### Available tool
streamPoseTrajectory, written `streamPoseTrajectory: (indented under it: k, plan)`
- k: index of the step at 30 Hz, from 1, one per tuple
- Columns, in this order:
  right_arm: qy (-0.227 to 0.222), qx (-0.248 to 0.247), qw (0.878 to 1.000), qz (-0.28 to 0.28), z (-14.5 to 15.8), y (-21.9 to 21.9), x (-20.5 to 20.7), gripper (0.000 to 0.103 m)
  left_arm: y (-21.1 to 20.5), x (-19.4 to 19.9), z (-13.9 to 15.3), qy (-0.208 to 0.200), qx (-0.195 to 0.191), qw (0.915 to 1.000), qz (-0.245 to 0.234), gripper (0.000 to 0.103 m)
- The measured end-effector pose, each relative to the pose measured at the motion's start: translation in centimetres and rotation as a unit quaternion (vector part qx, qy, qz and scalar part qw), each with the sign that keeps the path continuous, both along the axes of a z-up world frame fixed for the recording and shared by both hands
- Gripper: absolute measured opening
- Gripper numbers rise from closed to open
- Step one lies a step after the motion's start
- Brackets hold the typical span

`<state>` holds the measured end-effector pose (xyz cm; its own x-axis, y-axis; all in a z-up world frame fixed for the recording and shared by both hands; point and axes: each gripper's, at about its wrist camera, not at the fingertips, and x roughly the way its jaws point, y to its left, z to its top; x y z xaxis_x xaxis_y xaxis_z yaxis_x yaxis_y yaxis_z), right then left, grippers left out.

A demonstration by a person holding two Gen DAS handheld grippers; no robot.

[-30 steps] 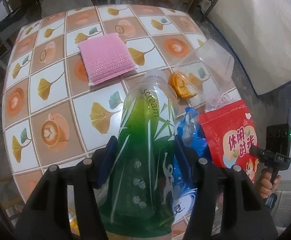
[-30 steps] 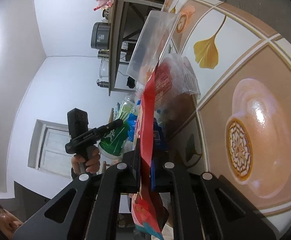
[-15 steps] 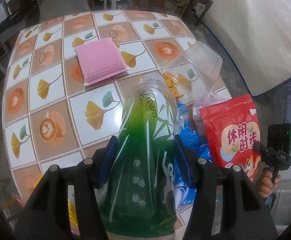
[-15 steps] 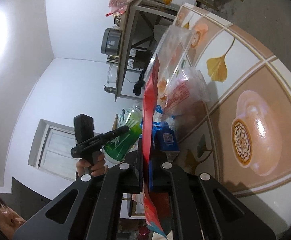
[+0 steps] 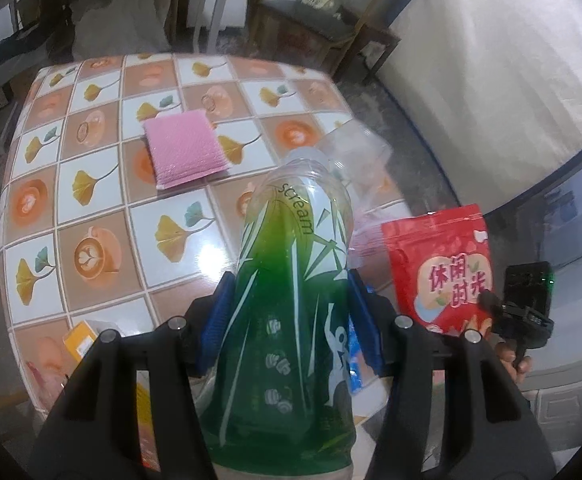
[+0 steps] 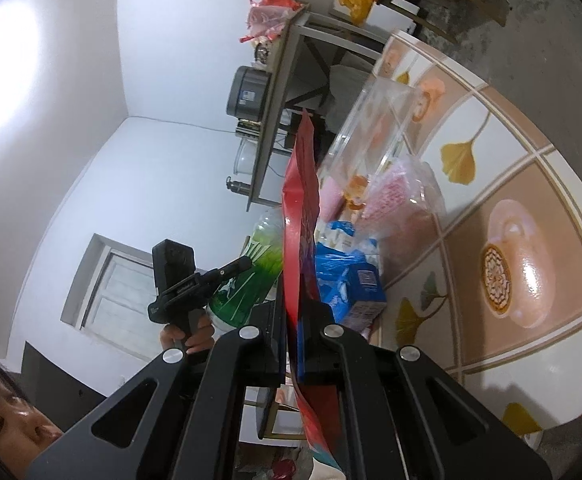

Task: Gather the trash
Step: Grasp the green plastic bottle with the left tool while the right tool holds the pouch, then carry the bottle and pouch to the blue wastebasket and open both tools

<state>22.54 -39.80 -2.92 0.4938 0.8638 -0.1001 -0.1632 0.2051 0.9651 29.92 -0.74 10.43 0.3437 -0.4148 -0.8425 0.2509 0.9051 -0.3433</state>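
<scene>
My left gripper [image 5: 291,312] is shut on a clear bottle with a green label [image 5: 291,240], which it holds above the tiled table [image 5: 103,200]. Both blue pads press the bottle's sides, and its neck points away from me. My right gripper [image 6: 294,320] is shut on the edge of a red snack pouch [image 6: 301,208], which hangs clear of the table. The left wrist view shows the same red pouch [image 5: 443,264] to the right of the bottle. A blue packet [image 6: 351,276] lies on the table just past the pouch.
A pink bubble mailer [image 5: 185,152] lies mid-table. At the right edge stand a clear plastic box [image 5: 355,148] and a crumpled clear bag [image 6: 403,192]. A yellow card [image 5: 79,338] lies at the near left edge. Chairs and shelves stand beyond the table.
Both grippers have risen with their loads, so the table looks farther off. The bottle and the red pouch stay gripped, and the pouch now hangs higher above the blue packet.
</scene>
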Motion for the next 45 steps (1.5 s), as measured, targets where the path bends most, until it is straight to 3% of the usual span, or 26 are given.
streamPoseTrajectory:
  k: [8,22,29,35,40,45]
  plan:
    - [-0.020,-0.010,1.000,-0.013,2.5,-0.9,-1.5,0.004,-1.5,-3.0,2.1,-0.036,-0.065,0.9970,-0.021,0.053]
    - [-0.037,-0.043,0.992,-0.108,5.6,-7.6,-9.0,0.004,-9.3,-6.5,1.0,-0.043,-0.156,0.9835,-0.082,0.052]
    - [-0.014,-0.057,0.979,-0.196,4.7,-13.4,-14.1,0.004,-18.1,-8.1,0.3,-0.040,-0.173,0.9733,-0.145,0.052]
    - [0.018,-0.070,0.958,-0.278,2.6,-18.2,-19.0,0.004,-28.2,-8.9,-1.9,-0.016,-0.173,0.9639,-0.202,0.052]
    - [0.057,-0.074,0.936,-0.339,-0.5,-22.1,-22.5,0.004,-37.3,-10.0,-5.8,0.023,-0.148,0.9590,-0.241,0.052]
    - [0.109,-0.085,0.912,-0.387,-4.6,-25.8,-24.9,0.004,-45.3,-10.0,-12.3,0.089,-0.114,0.9563,-0.254,0.052]
